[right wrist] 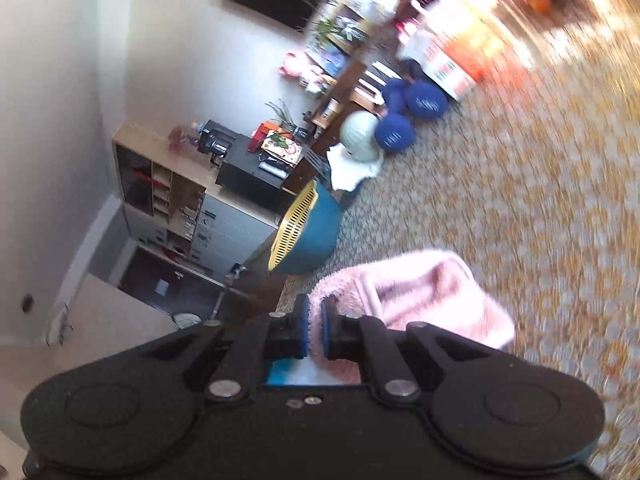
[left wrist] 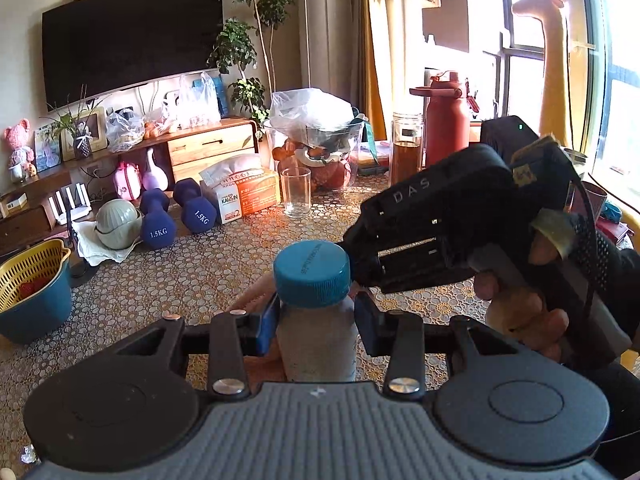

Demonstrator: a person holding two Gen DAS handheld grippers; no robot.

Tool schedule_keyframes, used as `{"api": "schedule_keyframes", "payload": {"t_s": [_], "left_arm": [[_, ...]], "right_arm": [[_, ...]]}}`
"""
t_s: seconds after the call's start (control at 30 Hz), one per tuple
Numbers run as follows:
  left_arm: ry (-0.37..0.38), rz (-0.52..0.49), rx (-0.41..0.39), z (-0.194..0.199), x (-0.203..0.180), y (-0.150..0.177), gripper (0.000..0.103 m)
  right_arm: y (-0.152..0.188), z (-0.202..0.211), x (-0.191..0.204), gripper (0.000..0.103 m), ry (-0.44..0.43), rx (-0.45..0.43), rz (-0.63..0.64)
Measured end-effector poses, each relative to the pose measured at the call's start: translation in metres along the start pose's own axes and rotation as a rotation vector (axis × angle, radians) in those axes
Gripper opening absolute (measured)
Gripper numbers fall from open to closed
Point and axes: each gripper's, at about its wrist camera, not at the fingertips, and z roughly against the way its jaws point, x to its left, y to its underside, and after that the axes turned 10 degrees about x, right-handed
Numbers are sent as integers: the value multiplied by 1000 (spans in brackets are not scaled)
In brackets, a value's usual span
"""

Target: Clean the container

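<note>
The blue fingers [left wrist: 269,322] of the left gripper [left wrist: 316,322] sit on both sides of a small bottle [left wrist: 317,344] and squeeze it. The bottle stands straight up. It has a big blue cap [left wrist: 313,273] on top and looks dusty grey inside. It is right in front of the left gripper, over the table [left wrist: 168,280], which has a cloth with little round shapes in gold and white.

The right gripper [left wrist: 352,262] comes in from the right side, held by a hand [left wrist: 520,312]. Its black tip touches the side of the blue cap. In the right wrist view, the two blue fingers [right wrist: 303,328] of this gripper [right wrist: 315,330] are almost shut, with only a thin gap between them. A fluffy pink cloth [right wrist: 416,292] lies just past them, and a bit of it sits between the fingers. That view is tilted and blurry.

Farther back on the table stand an empty glass [left wrist: 296,192], two blue dumbbells [left wrist: 176,212], a box with orange on it [left wrist: 244,196], a tall jar [left wrist: 407,148] and a red flask [left wrist: 446,120]. A blue tub with a yellow basket [left wrist: 28,280] inside sits at the left edge. A big dark TV [left wrist: 132,36] hangs on the wall.
</note>
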Motion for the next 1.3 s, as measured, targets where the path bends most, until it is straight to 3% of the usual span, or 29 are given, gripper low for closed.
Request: {"api": "schedule_keyframes", "payload": {"t_s": [0.13,0.27,0.4,0.5,0.6,0.7,0.8,0.87,0.9,1.07,1.23,1.3], "left_arm": [[5,9,-1,2,2,2,40],[7,10,0,4,3,2,40],[6,11,1,3,4,1,40],[4,9,3,3,4,2,40],[2,9,5,3,3,1,40],[1,9,9,3,3,1,40],[1,9,13,4,4,0,40],[2,10,12,4,4,0,40],[2,10,12,4,4,0,40],[17,51,11,4,12,1,40],[18,34,11,5,10,2,40],[21,39,10,5,11,2,40]], "right_arm": [[10,-3,-38,8,-51,-6,-176],[24,-3,-62,8,17,0,-216],[39,-1,-48,8,271,66,1],[46,6,-23,8,424,60,205],[41,15,-1,9,472,32,345],[30,13,6,14,481,34,392],[17,11,10,30,453,10,378],[10,7,12,71,443,-6,375],[7,5,14,76,446,-9,381],[-10,-16,6,85,423,87,360],[-24,-25,-9,85,436,106,267],[-21,-28,-8,85,431,120,291]]}}
